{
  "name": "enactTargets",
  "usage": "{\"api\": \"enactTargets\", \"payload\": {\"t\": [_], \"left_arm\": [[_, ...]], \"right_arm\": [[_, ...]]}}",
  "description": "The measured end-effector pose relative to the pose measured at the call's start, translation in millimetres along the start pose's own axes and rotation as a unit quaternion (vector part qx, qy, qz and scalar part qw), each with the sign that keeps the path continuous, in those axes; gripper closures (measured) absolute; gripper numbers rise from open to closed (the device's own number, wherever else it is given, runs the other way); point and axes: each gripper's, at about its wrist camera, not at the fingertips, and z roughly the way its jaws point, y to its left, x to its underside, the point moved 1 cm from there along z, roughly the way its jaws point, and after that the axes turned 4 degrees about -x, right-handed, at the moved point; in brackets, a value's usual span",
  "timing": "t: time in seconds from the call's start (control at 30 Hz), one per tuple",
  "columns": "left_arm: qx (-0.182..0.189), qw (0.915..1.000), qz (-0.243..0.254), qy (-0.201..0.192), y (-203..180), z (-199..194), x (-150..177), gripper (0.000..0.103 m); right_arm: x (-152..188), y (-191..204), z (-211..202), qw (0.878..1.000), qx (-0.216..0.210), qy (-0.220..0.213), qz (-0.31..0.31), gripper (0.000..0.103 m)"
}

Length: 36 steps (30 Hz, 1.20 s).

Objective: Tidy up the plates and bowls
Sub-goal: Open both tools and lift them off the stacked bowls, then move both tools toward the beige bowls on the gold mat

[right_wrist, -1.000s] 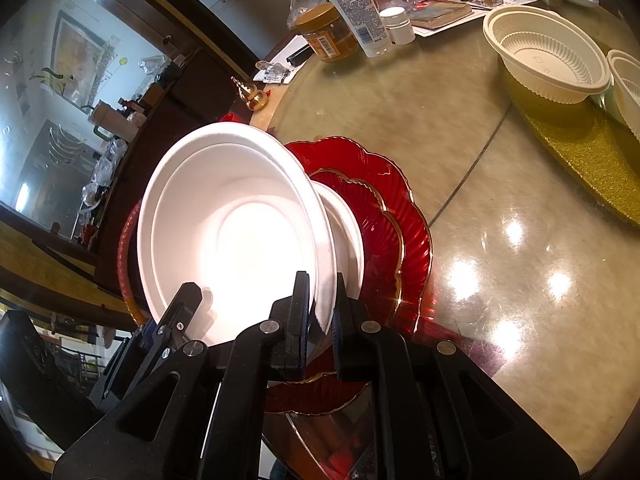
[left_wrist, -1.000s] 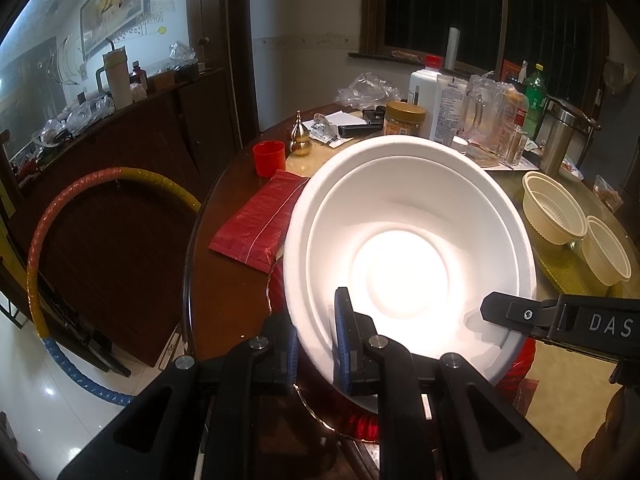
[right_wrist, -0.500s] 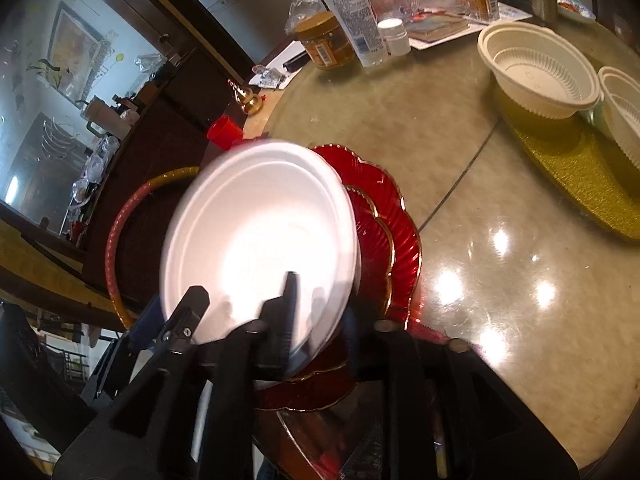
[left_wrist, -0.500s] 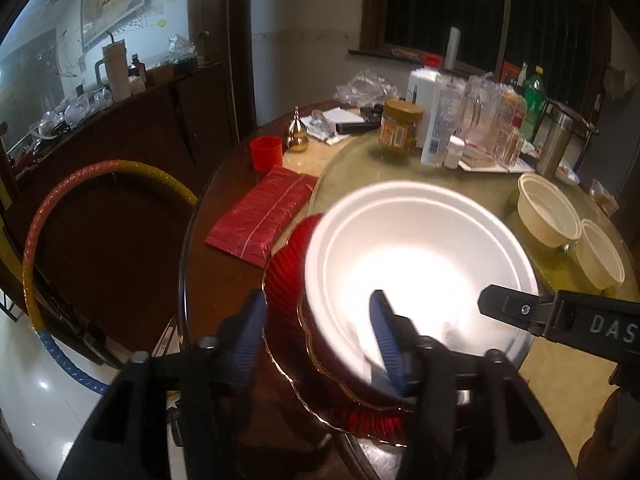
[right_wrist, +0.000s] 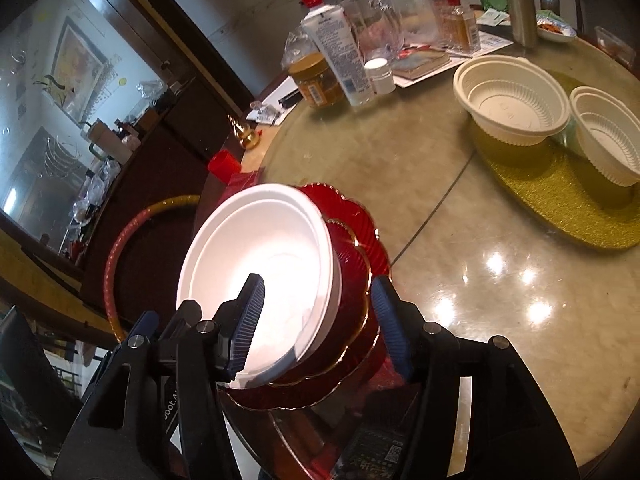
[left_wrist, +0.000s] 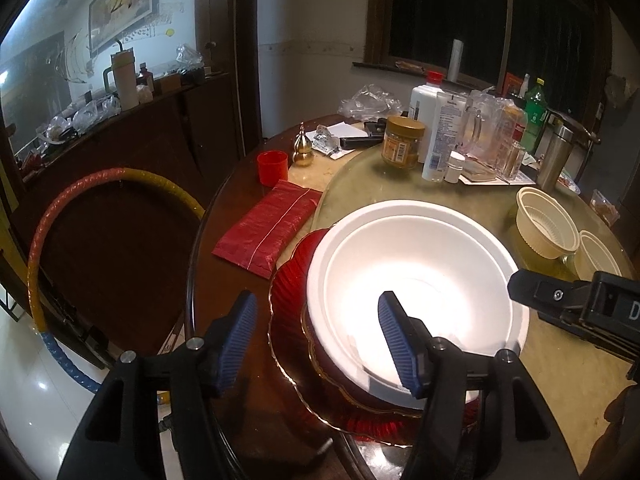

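Note:
A white foam bowl (left_wrist: 416,276) sits on a stack of red scalloped plates (left_wrist: 292,280) at the near edge of the round table; it also shows in the right wrist view (right_wrist: 260,264) on the red plates (right_wrist: 356,264). My left gripper (left_wrist: 318,340) is open, its jaws astride the bowl's near left rim without touching. My right gripper (right_wrist: 320,324) is open, its jaws astride the bowl's near rim. Two cream ribbed bowls (right_wrist: 512,100) (right_wrist: 608,136) stand on a gold mat (right_wrist: 560,204) at the right.
Bottles, a jar (left_wrist: 402,142) and glassware crowd the table's far side. A red cup (left_wrist: 272,168) and a red packet (left_wrist: 268,228) lie left of the plates. A hoop (left_wrist: 52,240) leans on the cabinet at left. The right gripper's body (left_wrist: 580,308) shows at the bowl's right.
Both grippers have let go of the white bowl and opened. The bowl has come down from a tilted hold to rest on the red plates. Both grippers have drawn back slightly.

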Motion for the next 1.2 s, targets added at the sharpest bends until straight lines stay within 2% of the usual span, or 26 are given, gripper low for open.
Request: {"api": "enactTargets", "payload": {"t": [0.1, 0.13, 0.2, 0.27, 0.33, 0.43, 0.53, 0.67, 1.2], "left_arm": [[0.002, 1.0, 0.003, -0.003, -2.5, -3.0, -1.4, 0.038], [0.003, 1.0, 0.003, -0.004, -3.1, -4.7, -1.8, 0.035], [0.007, 0.9998, -0.003, -0.018, -3.8, -11.8, -4.6, 0.029], [0.012, 0.9993, -0.011, -0.035, -5.0, -19.2, -7.0, 0.023], [0.022, 0.9983, -0.016, -0.052, -8.6, -27.3, -10.5, 0.023], [0.041, 0.9966, -0.013, -0.07, -21.1, -38.3, -15.3, 0.022], [0.057, 0.9948, 0.006, -0.084, -41.6, -47.6, -16.7, 0.022], [0.072, 0.993, 0.031, -0.088, -64.8, -52.5, -13.2, 0.021], [0.117, 0.9854, 0.107, -0.062, -160.3, -47.6, -5.9, 0.021]], "right_arm": [[0.6, -0.1, -8.4, 1.0, 0.008, -0.014, -0.006, 0.044], [0.2, -0.5, -11.1, 1.0, 0.012, -0.019, -0.009, 0.038], [1.0, -1.4, -19.0, 0.999, 0.028, -0.038, -0.019, 0.033], [2.4, -3.9, -28.4, 0.996, 0.054, -0.058, -0.034, 0.033], [3.9, -7.8, -36.3, 0.993, 0.076, -0.073, -0.043, 0.031], [6.0, -17.6, -49.1, 0.986, 0.121, -0.1, -0.056, 0.02], [7.8, -29.5, -62.2, 0.975, 0.173, -0.124, -0.07, 0.02], [6.9, -46.3, -77.1, 0.963, 0.217, -0.14, -0.076, 0.02], [8.4, -115.2, -121.0, 0.947, 0.276, -0.163, -0.029, 0.02]]}}
